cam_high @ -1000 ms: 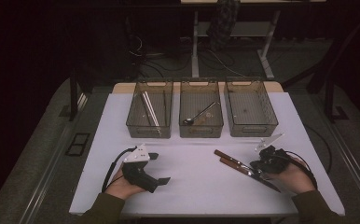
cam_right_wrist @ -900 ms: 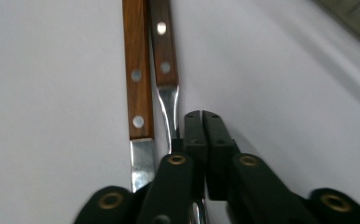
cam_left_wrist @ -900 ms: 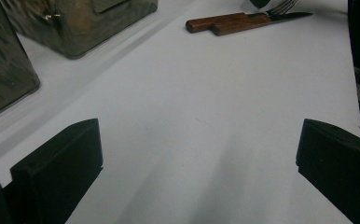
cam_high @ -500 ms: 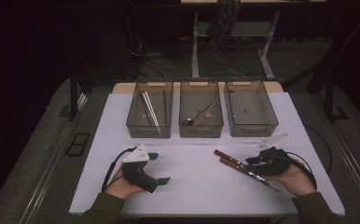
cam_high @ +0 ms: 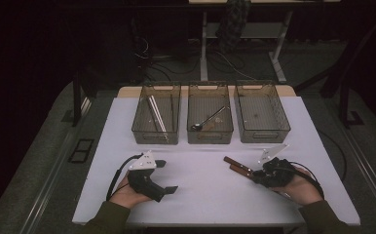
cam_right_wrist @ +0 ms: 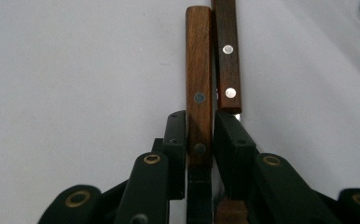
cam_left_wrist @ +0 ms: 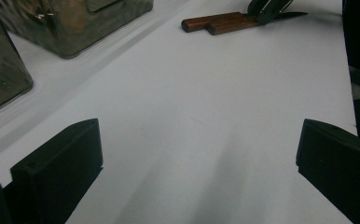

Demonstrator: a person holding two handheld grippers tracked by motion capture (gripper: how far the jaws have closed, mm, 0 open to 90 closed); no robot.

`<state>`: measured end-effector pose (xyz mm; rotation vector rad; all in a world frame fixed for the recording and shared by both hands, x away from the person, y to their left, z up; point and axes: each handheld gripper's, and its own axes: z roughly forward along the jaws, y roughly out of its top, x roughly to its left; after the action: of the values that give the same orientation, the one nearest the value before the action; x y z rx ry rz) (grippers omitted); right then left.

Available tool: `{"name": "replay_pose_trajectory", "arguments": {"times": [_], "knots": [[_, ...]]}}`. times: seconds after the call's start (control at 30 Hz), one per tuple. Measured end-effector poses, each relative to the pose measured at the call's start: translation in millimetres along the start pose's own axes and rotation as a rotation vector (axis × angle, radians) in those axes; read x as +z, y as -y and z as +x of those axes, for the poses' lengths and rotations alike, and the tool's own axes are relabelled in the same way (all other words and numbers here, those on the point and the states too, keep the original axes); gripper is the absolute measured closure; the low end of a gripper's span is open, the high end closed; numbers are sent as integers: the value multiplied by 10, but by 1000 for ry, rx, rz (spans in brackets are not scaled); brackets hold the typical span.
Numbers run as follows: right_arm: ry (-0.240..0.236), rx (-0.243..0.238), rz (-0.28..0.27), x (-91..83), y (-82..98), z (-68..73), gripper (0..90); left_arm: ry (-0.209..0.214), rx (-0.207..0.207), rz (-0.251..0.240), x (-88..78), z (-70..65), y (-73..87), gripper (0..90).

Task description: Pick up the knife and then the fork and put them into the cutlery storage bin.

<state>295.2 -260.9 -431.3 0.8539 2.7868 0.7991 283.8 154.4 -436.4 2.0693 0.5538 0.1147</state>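
Observation:
Two wooden-handled knives lie side by side on the white table (cam_high: pixel 200 195), a lighter-handled knife (cam_right_wrist: pixel 198 70) and a darker-handled knife (cam_right_wrist: pixel 227 56). In the high view the knives (cam_high: pixel 238 166) sit right of centre. My right gripper (cam_right_wrist: pixel 200 135) (cam_high: pixel 252 173) has just been closing, and its pads now press both sides of the lighter handle. The darker knife lies just outside its right jaw. My left gripper (cam_high: pixel 166 176) (cam_left_wrist: pixel 199 154) rests at the front left, jaws wide open with bare table between them. It looks across at the knives (cam_left_wrist: pixel 218 22).
Three clear bins stand in a row at the back. The left bin (cam_high: pixel 154 137) holds thin metal sticks (cam_high: pixel 157 114), the middle bin (cam_high: pixel 209 138) a spoon (cam_high: pixel 208 121), and the right bin (cam_high: pixel 264 137) looks bare. A cable trails from each gripper.
The right gripper has edged a little leftward along the knives, toward their handles. The left hand and gripper have stayed put.

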Motion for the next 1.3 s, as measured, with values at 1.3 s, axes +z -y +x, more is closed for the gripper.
{"name": "replay_pose_trajectory", "arguments": {"times": [1.3], "knots": [[-27, 18, 307, 53, -447, -54, 767, 17, 2, 12, 20, -17, -1, 0]]}}
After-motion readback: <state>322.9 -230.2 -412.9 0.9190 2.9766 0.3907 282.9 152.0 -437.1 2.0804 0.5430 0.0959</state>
